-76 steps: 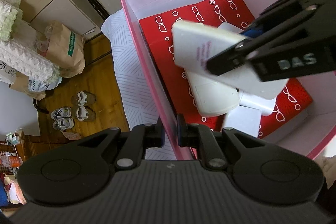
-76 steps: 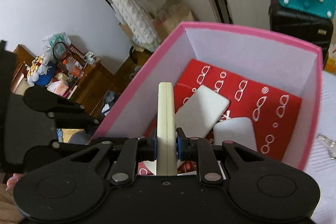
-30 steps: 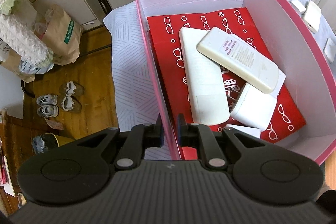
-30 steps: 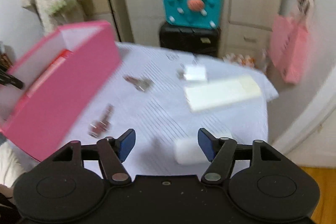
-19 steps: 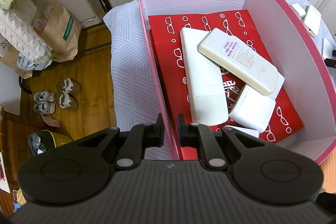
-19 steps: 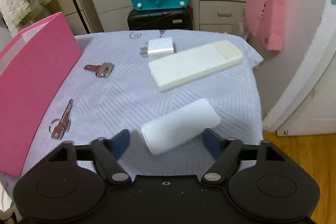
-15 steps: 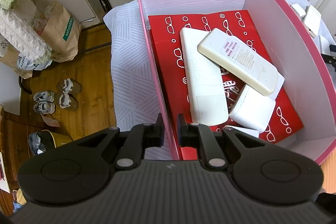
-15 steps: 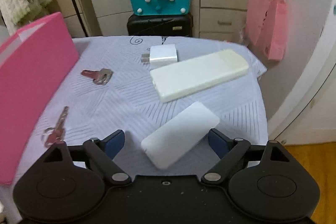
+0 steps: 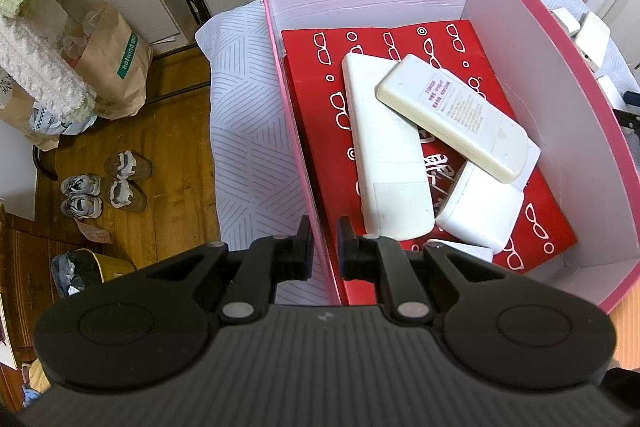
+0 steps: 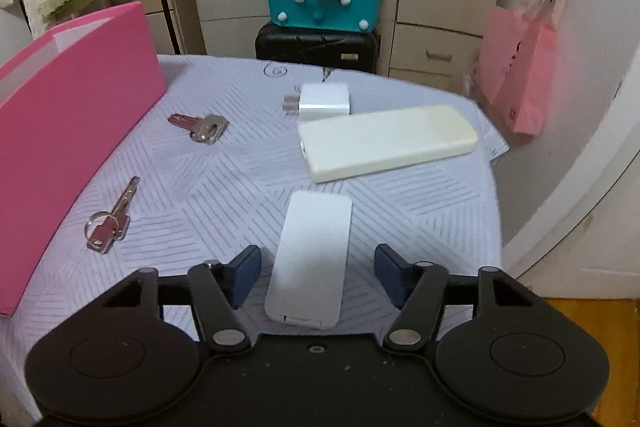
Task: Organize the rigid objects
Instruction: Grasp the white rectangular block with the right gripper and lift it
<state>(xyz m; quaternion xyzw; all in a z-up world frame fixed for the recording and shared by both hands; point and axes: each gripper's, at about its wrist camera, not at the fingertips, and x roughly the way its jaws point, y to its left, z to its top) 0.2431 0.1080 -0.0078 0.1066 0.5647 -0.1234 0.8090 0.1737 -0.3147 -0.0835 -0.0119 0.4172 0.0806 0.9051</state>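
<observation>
- Your left tool (image 9: pixel 322 251) is clamped on the near-left wall of the pink box (image 9: pixel 540 11), one pad inside and one outside; likely this steadies the box while you load it.
- Inside the box, at 1 o'clock from that tool, a cream remote (image 9: pixel 452 115) lies label-up across a longer white remote (image 9: pixel 386 155) and a white block (image 9: pixel 480 211). They rest on a red glasses-print liner (image 9: pixel 400 39). A small white piece beneath is mostly covered.
- Your right tool (image 10: pixel 318 267) straddles a slim white device (image 10: pixel 312 255) flat on the desk (image 10: pixel 224 187), jaws closing, pads not yet touching it.
- Beyond, at 1 o'clock, lies a long cream remote (image 10: pixel 388 143); at 12, a white charger (image 10: pixel 324 99).
- Keys (image 10: pixel 108 227) sit at 10 o'clock, more keys (image 10: pixel 202 127) further out at 11.
- The box's right wall hides most of the desk in the left view.
</observation>
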